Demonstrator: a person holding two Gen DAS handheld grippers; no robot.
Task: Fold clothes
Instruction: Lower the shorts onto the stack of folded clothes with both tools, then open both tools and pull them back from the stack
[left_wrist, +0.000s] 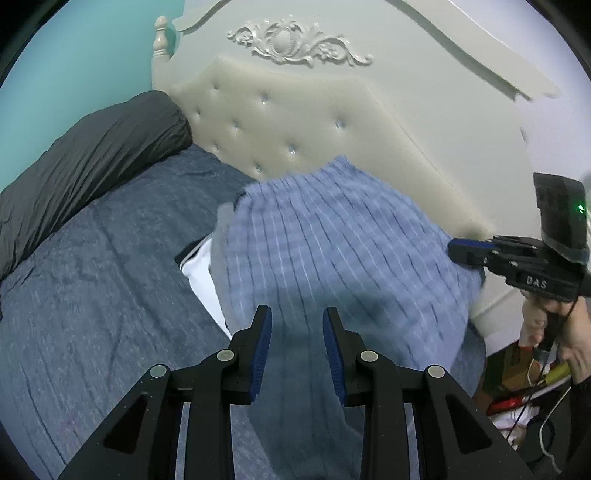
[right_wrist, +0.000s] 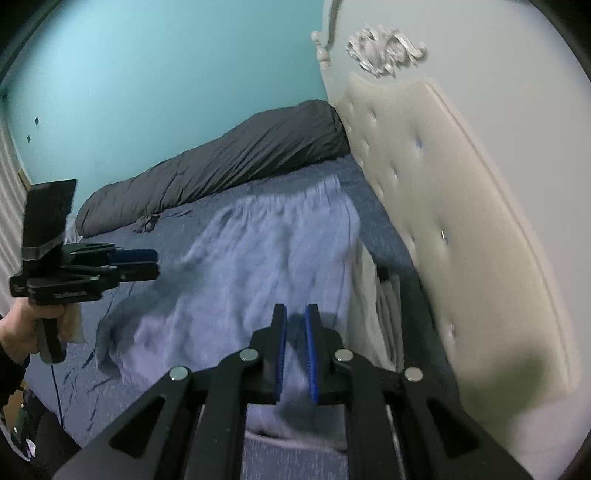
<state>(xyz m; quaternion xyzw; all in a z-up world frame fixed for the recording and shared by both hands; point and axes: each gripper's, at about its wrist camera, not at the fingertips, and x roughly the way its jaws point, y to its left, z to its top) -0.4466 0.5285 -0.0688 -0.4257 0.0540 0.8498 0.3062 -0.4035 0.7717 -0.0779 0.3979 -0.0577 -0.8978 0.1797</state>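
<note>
A light blue checked garment (left_wrist: 332, 251) lies spread on the dark blue bed near the headboard; it also shows in the right wrist view (right_wrist: 251, 266), blurred by motion. My left gripper (left_wrist: 297, 317) hovers over its near part with the jaws open and nothing between them. My right gripper (right_wrist: 295, 314) has its jaws a small gap apart over the garment's near edge; cloth lies under them and I cannot tell whether they pinch it. The right gripper shows in the left wrist view (left_wrist: 458, 251) at the garment's right edge. The left gripper shows in the right wrist view (right_wrist: 147, 264).
A white garment (left_wrist: 199, 273) lies partly under the blue one. A dark grey rolled duvet (left_wrist: 85, 162) runs along the teal wall. The cream tufted headboard (left_wrist: 295, 122) stands close behind. Clutter and cables (left_wrist: 524, 384) lie on the floor beside the bed.
</note>
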